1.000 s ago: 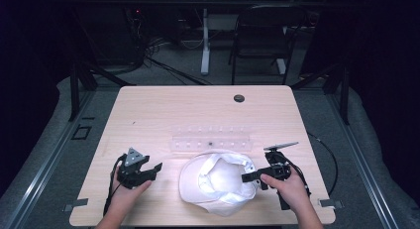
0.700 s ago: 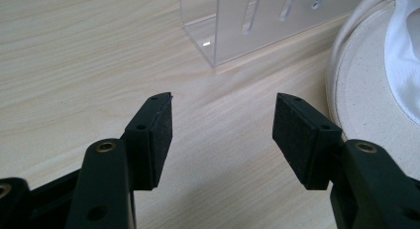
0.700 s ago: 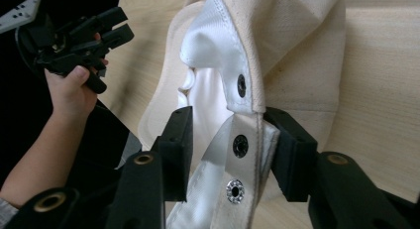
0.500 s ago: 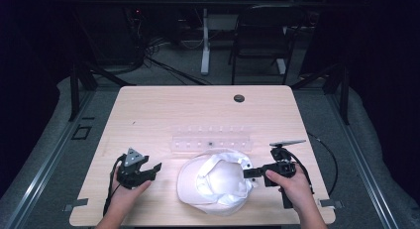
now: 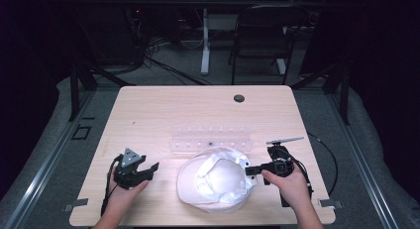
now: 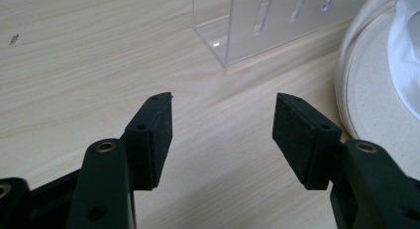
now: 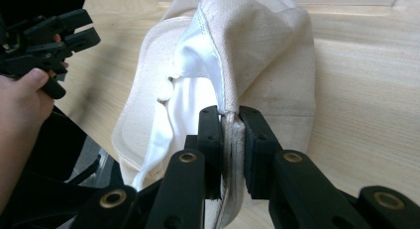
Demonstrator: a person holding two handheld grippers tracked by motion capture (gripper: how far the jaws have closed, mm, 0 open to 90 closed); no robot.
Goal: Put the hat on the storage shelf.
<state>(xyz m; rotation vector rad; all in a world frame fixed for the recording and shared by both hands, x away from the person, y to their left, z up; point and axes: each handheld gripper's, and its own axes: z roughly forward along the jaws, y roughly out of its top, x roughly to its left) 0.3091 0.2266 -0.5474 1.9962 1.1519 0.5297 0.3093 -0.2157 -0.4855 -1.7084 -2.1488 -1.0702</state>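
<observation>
Grip on the rim now: right gripper [image 7: 229, 121] jaws just pulled together, clamped on the doubled edge of the white cap [image 5: 218, 184], fabric pinched between the pads [image 7: 210, 140]. Cap lying upside down at the near middle of the table [image 5: 158, 110], white lining up, touching or just short of the clear acrylic rack [image 5: 212, 141] behind it. Left gripper [image 6: 223, 125] parked to the cap's left, jaws wide apart, nothing between them, bare wood underneath.

Risks from here: thin bite, right at the hem, so could slide off under a quick lift. One-sided hold too, so likely sagging and folding of the soft crown, maybe flipping the wrong way. Any drag toward the far side could shove the rack along the table. Left gripper well placed to catch the opposite rim, but only if brought in before the lift.
</observation>
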